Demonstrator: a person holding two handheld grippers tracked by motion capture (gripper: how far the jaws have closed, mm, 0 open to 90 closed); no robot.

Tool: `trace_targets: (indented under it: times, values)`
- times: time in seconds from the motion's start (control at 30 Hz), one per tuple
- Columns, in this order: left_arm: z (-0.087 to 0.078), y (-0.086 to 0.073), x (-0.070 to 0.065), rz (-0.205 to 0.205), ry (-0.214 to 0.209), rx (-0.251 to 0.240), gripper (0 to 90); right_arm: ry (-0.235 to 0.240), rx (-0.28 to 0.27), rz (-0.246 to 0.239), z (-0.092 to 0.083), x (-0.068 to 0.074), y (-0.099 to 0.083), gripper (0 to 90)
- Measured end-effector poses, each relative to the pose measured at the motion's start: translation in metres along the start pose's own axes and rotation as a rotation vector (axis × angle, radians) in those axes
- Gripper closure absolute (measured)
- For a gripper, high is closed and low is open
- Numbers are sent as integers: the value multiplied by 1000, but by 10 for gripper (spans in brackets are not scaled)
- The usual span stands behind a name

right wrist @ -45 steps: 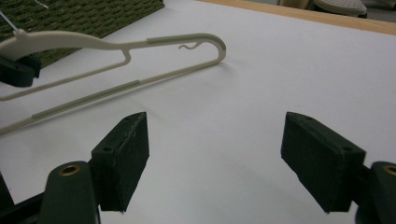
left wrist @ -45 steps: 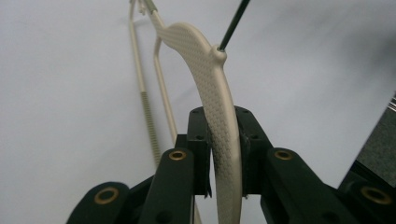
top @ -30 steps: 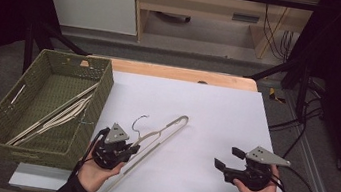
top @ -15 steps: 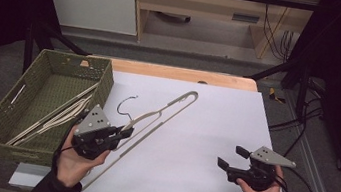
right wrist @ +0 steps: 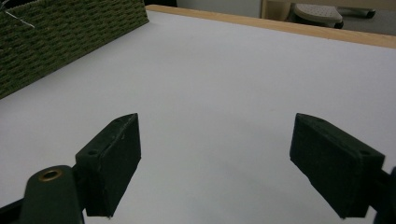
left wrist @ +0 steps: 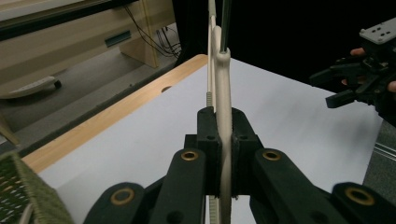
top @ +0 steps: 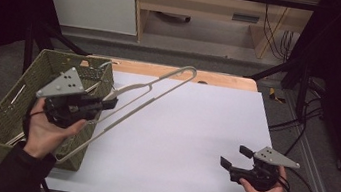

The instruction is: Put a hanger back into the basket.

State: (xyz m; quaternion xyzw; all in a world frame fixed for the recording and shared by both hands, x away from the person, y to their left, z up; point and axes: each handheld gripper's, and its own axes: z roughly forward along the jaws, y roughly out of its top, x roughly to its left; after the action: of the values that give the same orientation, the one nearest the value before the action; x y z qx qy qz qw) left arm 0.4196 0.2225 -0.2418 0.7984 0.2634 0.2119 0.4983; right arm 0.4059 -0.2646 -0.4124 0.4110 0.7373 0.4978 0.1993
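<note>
Hanger in the air, on its way to the basket

The left gripper (top: pixel 107 103) is clamped on the beige hanger (top: pixel 160 85), beside the green basket (top: pixel 16 104); the right gripper (top: pixel 235 159) stands apart, empty. Better to lower the hanger lengthwise, so the hook clears the rim.

Hanger (top: pixel 151 91): pale beige, plain, no pattern; its wire hook (top: pixel 104 64) silvery grey. In the left gripper view the hanger (left wrist: pixel 223 88) reads cream-white against a black backdrop.

Left hand-held gripper (top: pixel 109 102): matt black body and jaws, grey plate on top dotted with small dark holes; brass-coloured rings at the jaw pivots.

Right hand-held gripper (top: pixel 233 156): same black, same grey plate.

Basket (top: pixel 18 105): olive green, tight woven weave in horizontal rows; pale beige hangers inside.

Counter (top: pixel 193 134): flat white top, unpatterned, with a light wood strip along the far edge.

Sleeves: dark, near black.

Floor beyond: grey. Cabinet behind: white and light wood.
</note>
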Motion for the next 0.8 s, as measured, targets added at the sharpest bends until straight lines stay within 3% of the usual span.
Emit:
trace_targets:
  times: [0.13, 0.3, 0.43, 0.8]
  values:
    - [-12, 7, 17, 17, 30, 1, 854, -1, 2, 1, 0, 0, 0, 166]
    - [-24, 8, 39, 22, 30, -11, 854, 1, 13, -8, 1, 0, 0, 165]
    - [-32, 7, 55, 50, 71, 0, 854, 6, 6, -3, 1, 1, 0, 165]
    - [-43, -20, 99, 78, 189, 68, 854, 2, 11, 1, 1, 1, 0, 165]
